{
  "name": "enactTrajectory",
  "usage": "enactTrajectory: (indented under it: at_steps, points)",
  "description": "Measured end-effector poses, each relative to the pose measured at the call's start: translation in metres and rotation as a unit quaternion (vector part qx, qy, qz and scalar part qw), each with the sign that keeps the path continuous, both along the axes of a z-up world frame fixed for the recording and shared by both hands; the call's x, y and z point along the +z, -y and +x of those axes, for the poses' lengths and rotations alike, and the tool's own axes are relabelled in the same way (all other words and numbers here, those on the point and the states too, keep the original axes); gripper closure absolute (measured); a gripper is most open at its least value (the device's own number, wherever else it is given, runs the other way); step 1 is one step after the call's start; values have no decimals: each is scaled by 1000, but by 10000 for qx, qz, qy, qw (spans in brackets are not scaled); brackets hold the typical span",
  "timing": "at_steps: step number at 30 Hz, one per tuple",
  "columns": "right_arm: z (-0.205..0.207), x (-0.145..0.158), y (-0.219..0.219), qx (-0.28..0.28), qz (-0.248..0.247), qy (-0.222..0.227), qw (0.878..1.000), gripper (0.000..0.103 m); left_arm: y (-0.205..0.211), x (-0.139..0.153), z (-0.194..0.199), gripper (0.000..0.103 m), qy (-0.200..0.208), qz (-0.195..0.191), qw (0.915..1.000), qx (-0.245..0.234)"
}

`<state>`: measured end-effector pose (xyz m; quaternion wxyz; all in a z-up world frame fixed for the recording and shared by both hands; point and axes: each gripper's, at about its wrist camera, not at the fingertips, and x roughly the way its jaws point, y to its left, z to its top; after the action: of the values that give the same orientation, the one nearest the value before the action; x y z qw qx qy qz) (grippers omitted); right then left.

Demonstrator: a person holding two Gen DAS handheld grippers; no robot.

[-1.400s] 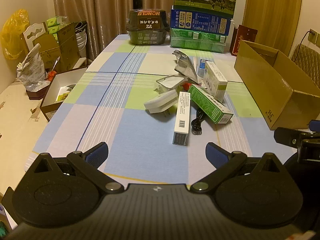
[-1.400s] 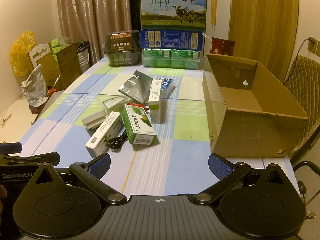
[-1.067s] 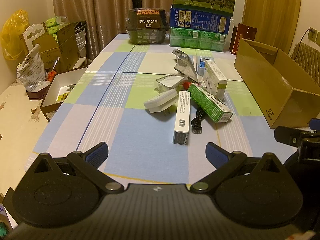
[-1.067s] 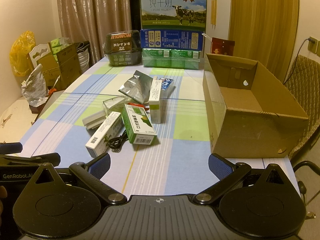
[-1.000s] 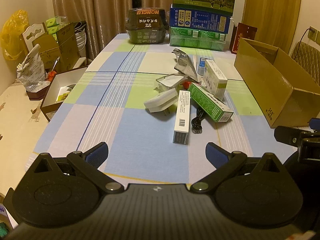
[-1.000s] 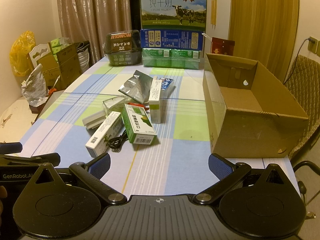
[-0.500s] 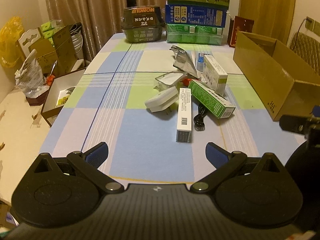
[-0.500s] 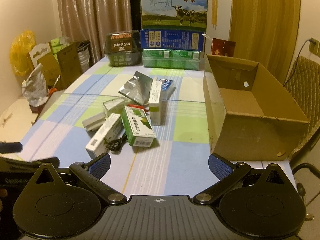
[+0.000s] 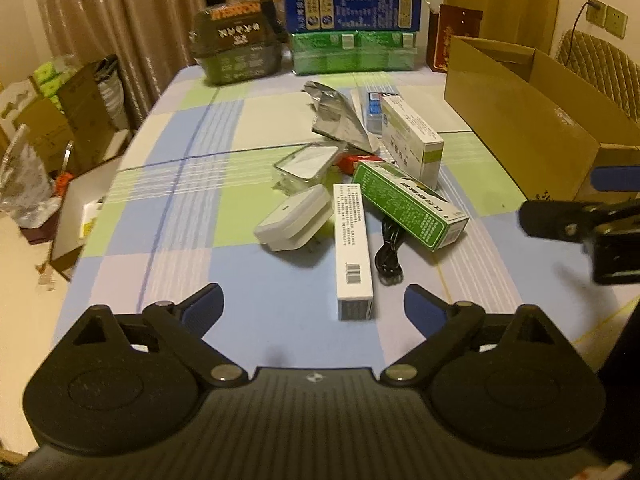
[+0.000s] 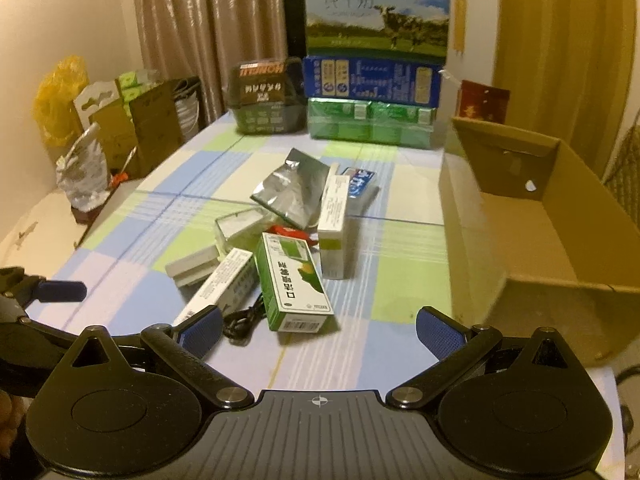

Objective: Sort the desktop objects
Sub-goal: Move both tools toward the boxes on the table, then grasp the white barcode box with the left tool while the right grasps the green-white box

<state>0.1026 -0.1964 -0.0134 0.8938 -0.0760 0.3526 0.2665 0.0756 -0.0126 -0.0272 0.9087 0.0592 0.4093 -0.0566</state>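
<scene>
A pile of small items lies mid-table: a long white box (image 9: 352,248), a green box (image 9: 408,204) (image 10: 292,280), a white-green box (image 9: 412,136) (image 10: 334,224), a white charger (image 9: 294,220), a black cable (image 9: 388,252), a clear case (image 9: 306,166), a silver pouch (image 9: 340,118) (image 10: 292,188) and a blue tube (image 10: 358,182). My left gripper (image 9: 312,306) is open, just short of the long white box's near end. My right gripper (image 10: 318,330) is open in front of the green box. An open cardboard box (image 10: 540,232) (image 9: 516,120) stands to the right, with nothing showing inside.
Milk cartons (image 10: 376,20), a blue carton, green packs (image 10: 370,124) and a dark HONGLI package (image 9: 234,46) line the table's far end. Boxes and bags (image 9: 48,128) crowd the floor at left. A chair (image 9: 600,64) stands behind the cardboard box.
Both grippers have moved forward toward the pile, which now looks nearer and larger. Nothing on the table has shifted, and both stay open.
</scene>
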Motion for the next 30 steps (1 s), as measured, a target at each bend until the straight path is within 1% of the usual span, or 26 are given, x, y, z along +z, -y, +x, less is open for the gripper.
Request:
enactTrajectory:
  at_steps: [2,3,4,6,8,10,12,14,16,18,23,24,27,30]
  points:
    - [11,-10,-4,89,-53,-65,9999,9,-1,-7,9,14,-72,-61,9999,-50]
    - [17,-14,-6,139,-60,-128,9998,16,-1,-11,13,15,-100,-69,9999,-91]
    - [23,-19,-8,196,-76,-187,9996,20,-1,-15,18,18,-140,-76,9998,-134]
    - [33,-27,-11,297,-113,-213,9993,23,0,-22,26,24,-175,-105,9996,-192]
    - [40,-34,-14,427,-114,-236,9987,26,0,-29,32,35,-198,-141,9993,-271]
    - [47,-42,-17,531,-125,-269,9981,28,3,-35,38,44,-201,-126,9989,-395]
    - [55,-51,-20,613,-126,-318,9975,30,4,-41,41,49,-217,-125,9985,-492]
    - [62,-58,-22,659,-94,-400,9970,33,5,-46,44,57,-222,-145,9982,-540]
    - [70,-64,-26,668,-43,-488,9966,37,5,-49,46,62,-204,-192,9981,-558]
    - [76,-68,-29,679,24,-584,9960,37,3,-52,49,66,-197,-271,9979,-562]
    - [91,-77,-39,749,46,-739,9944,38,1,-57,54,79,-214,-399,9976,-529]
    - [94,-79,-40,726,30,-788,9942,39,1,-58,54,79,-217,-410,9981,-411]
    - [101,-84,-41,672,65,-968,9930,44,0,-61,56,80,-234,-471,9979,-376]
    - [98,-83,-42,703,-3,-881,9936,46,0,-62,57,81,-224,-512,9979,-339]
